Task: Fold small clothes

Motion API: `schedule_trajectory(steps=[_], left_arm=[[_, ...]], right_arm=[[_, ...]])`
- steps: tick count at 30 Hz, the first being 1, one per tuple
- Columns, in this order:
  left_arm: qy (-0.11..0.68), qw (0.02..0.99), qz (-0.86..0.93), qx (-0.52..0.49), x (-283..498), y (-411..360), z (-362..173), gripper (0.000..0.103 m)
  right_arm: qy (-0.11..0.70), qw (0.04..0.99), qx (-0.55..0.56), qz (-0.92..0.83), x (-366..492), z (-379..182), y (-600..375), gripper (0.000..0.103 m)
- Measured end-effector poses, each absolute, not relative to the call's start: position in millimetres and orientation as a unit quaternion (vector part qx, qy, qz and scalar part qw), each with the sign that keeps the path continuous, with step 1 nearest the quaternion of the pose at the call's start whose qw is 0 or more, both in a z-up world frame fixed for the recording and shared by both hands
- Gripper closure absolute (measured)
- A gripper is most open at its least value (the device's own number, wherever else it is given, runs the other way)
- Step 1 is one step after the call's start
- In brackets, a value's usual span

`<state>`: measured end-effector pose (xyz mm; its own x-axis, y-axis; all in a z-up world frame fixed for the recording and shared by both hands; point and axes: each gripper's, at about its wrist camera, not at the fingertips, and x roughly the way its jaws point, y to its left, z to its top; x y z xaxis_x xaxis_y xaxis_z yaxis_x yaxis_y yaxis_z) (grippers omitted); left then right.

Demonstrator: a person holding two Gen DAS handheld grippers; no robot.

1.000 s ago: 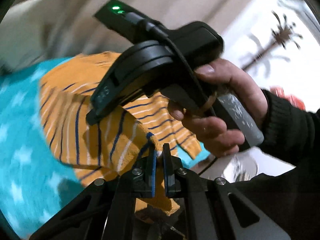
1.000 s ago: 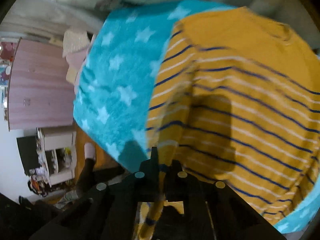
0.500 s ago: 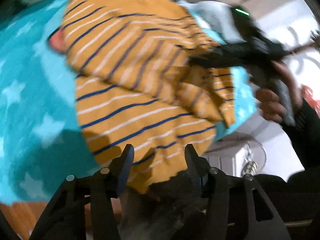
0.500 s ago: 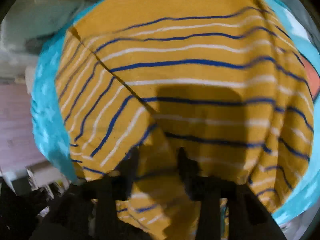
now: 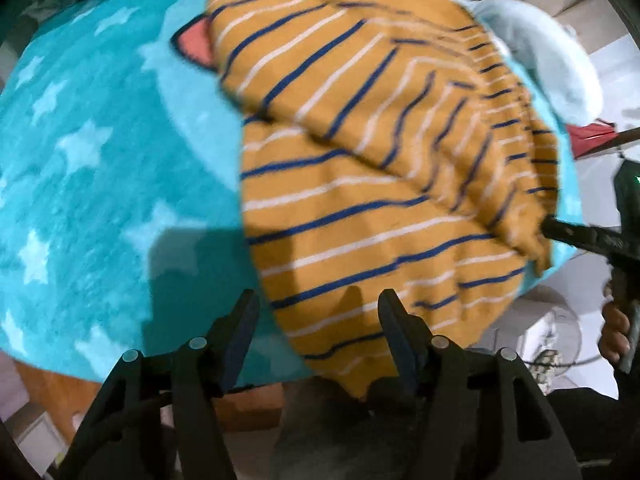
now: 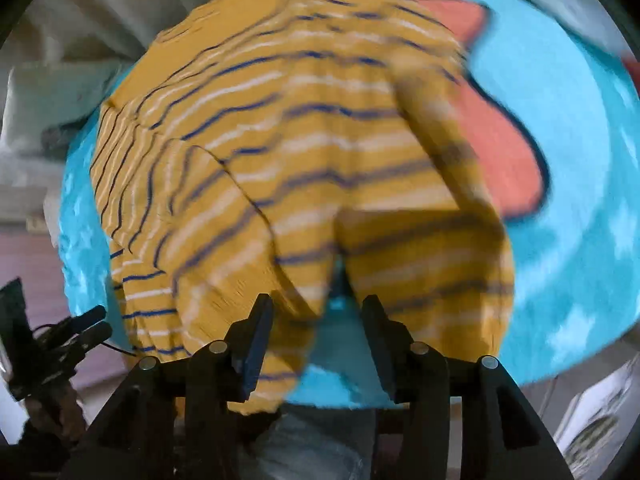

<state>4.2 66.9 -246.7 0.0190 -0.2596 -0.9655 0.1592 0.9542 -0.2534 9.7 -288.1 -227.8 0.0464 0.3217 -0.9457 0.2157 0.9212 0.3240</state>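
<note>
On a turquoise star-print blanket (image 5: 80, 184), the mustard striped top (image 5: 360, 208) lies partly folded; left gripper (image 5: 316, 316) and right gripper (image 6: 316, 320) hover over its hem, jaws apart, holding nothing.

Mustard-yellow top (image 5: 360, 208) with navy and white stripes, partly folded over itself, lying flat

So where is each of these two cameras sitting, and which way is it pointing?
Left wrist: sits on the left gripper, looking along its open fingers at the mustard striped shirt on a turquoise star blanket; the person's right hand shows at the edge.
Right wrist: sits on the right gripper, fingers open, facing the same shirt and blanket.
Shared: shirt and blanket.
</note>
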Motion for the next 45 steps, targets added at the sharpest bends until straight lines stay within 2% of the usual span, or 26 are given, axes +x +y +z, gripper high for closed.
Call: schedule_trajectory(steps=[6, 7, 8, 9, 11, 12, 18, 22, 24, 25, 26, 32, 43, 44, 45], left_arm=[[0.708, 0.689, -0.141, -0.063, 6, 65, -268, 0.038], [0.714, 0.683, -0.141, -0.067, 7, 63, -274, 0.038], [0.723, 0.675, -0.135, -0.065, 9, 60, -281, 0.04], [0.725, 0.675, -0.127, -0.061, 9, 58, -284, 0.046], [0.717, 0.686, -0.115, -0.043, 11, 55, -280, 0.082], [0.722, 0.682, -0.115, -0.037, 11, 54, -280, 0.096], [0.692, 0.71, -0.093, -0.091, 4, 105, -237, 0.096], [0.693, 0.711, -0.045, -0.111, 5, 147, -245, 0.096], [0.699, 0.71, -0.034, -0.078, 9, 143, -260, 0.096], [0.701, 0.709, -0.032, -0.071, 10, 141, -264, 0.096], [0.701, 0.71, -0.027, -0.061, 13, 138, -266, 0.096], [0.704, 0.708, -0.012, -0.048, 22, 132, -266, 0.096], [0.716, 0.697, -0.019, -0.036, 50, 142, -264, 0.096], [0.716, 0.697, -0.021, -0.03, 52, 139, -264, 0.096], [0.716, 0.697, -0.022, -0.029, 52, 137, -264, 0.096]], right_arm=[[0.694, 0.671, 0.254, 0.068, -11, -261, -276, 0.054], [0.697, 0.668, 0.25, 0.068, -10, -267, -269, 0.062], [0.703, 0.667, 0.238, 0.063, -9, -270, -261, 0.083], [0.705, 0.665, 0.239, 0.064, -9, -271, -254, 0.091], [0.706, 0.673, 0.214, 0.056, -8, -266, -247, 0.098], [0.706, 0.675, 0.205, 0.058, -7, -262, -243, 0.098], [0.703, 0.683, 0.169, 0.1, -1, -230, -219, 0.099], [0.713, 0.674, 0.158, 0.11, -2, -233, -203, 0.096], [0.715, 0.674, 0.169, 0.074, -4, -243, -212, 0.074], [0.72, 0.671, 0.17, 0.052, -6, -245, -222, 0.057], [0.722, 0.669, 0.173, 0.029, -7, -248, -232, 0.055], [0.707, 0.682, 0.185, 0.012, -6, -258, -263, 0.055], [0.677, 0.719, 0.145, 0.055, 10, -266, -222, 0.055], [0.676, 0.723, 0.132, 0.053, 14, -265, -219, 0.063], [0.677, 0.722, 0.131, 0.053, 16, -264, -215, 0.078]])
